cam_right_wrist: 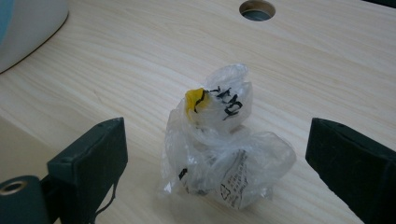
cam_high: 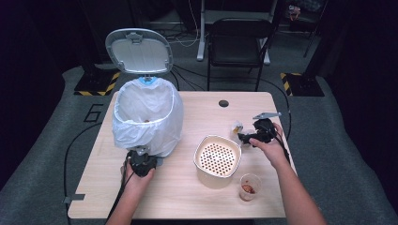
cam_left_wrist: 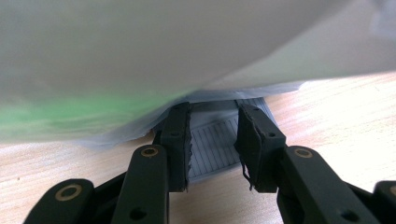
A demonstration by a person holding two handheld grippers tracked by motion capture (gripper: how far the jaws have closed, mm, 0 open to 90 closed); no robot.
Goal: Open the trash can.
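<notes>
A pedal bin (cam_high: 149, 123) lined with a white bag stands at the table's left, its lid (cam_high: 139, 50) raised. My left gripper (cam_high: 141, 161) is at the bin's foot. In the left gripper view its jaws (cam_left_wrist: 214, 108) sit on either side of the grey ribbed pedal (cam_left_wrist: 212, 144) and close against it, under the overhanging bag (cam_left_wrist: 140, 60). A crumpled clear plastic wrapper (cam_right_wrist: 219, 149) with a yellow spot and black print lies on the table at the right (cam_high: 237, 126). My right gripper (cam_right_wrist: 217, 140) stands wide open around it without touching it, and appears in the high view (cam_high: 248, 137) too.
A beige container with a perforated insert (cam_high: 217, 159) stands mid-table. A small clear cup holding red scraps (cam_high: 248, 186) is near the front right edge. A cable hole (cam_high: 223, 103) is at the table's back. A black chair (cam_high: 239, 42) stands behind the table.
</notes>
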